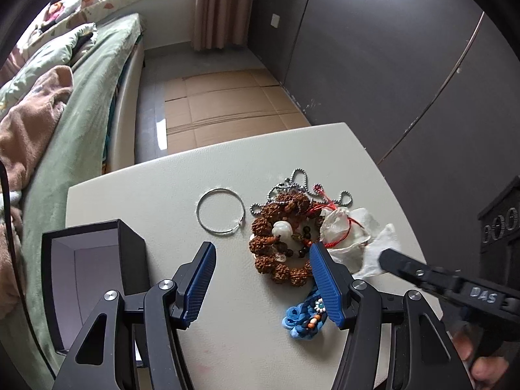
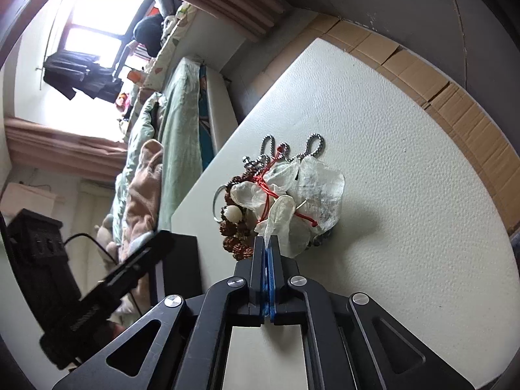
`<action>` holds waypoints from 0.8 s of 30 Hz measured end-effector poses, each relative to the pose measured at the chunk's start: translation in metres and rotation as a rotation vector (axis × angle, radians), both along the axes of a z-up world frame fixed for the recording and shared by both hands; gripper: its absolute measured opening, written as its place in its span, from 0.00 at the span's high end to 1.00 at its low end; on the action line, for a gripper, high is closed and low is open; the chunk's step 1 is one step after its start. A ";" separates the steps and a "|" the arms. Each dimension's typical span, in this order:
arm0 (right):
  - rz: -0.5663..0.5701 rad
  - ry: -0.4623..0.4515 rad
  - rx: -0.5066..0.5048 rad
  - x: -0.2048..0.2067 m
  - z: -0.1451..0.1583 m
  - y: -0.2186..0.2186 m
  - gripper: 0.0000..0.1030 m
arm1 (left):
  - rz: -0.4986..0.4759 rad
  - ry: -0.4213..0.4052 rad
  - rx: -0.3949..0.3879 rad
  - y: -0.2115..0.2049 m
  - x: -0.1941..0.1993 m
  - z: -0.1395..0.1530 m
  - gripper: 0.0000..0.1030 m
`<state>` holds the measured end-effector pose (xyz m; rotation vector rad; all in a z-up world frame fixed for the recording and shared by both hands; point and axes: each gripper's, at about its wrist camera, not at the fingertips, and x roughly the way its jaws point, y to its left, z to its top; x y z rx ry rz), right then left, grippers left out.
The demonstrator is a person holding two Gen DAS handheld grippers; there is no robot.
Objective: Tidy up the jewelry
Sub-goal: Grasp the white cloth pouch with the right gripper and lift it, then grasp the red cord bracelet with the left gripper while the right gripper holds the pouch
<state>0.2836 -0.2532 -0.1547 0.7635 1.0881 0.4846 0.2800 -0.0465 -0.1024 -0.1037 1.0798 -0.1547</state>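
- Blue-padded fingers of the left gripper [image 1: 261,253] are seen nearest the lens, spread apart with nothing between them, hovering over the cream leather-textured tabletop [image 1: 162,191].
- At its 1 o'clock the bracelet of knobbly brown seed beads [image 1: 276,237] is found, just beside the right-hand blue pad; contact cannot be confirmed.
- In the right wrist view the right gripper [image 2: 267,243] is shown clamped on a corner of the crumpled clear plastic bag tied with red cord [image 2: 308,191]; only a thin edge of film is pinched.
- A slip is judged likely if the bag is lifted, since so little plastic is caught.
- The red cord [image 1: 325,209] is seen running into the heap, over the silver ball chain [image 1: 299,178] at 12 o'clock; if the bag is pulled away, chain and beads could be dragged along and scattered toward the table edge.
- The thin silver wire bangle [image 1: 221,211], at 11 o'clock of the left gripper and apart from the heap, could be knocked by a sweeping approach.
- The blue knotted cord bracelet with coloured beads [image 1: 302,318] is partly hidden under the left gripper's right finger and could be snagged.
- The open black box with pale lining [image 1: 87,260] stands at 9 o'clock, so anything carried from the heap must cross in front of the left gripper, and a collision is possible.
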 end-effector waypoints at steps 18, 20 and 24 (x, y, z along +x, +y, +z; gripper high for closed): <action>-0.177 -0.239 0.064 -0.019 0.058 -0.060 0.97 | -0.096 0.064 -0.053 -0.047 0.033 -0.002 0.40; -0.186 -0.230 0.058 -0.017 0.056 -0.066 0.97 | -0.103 0.102 -0.073 -0.054 0.039 -0.007 0.40; -0.201 -0.217 0.060 -0.015 0.056 -0.075 0.97 | -0.108 0.128 -0.019 -0.070 0.045 -0.018 0.40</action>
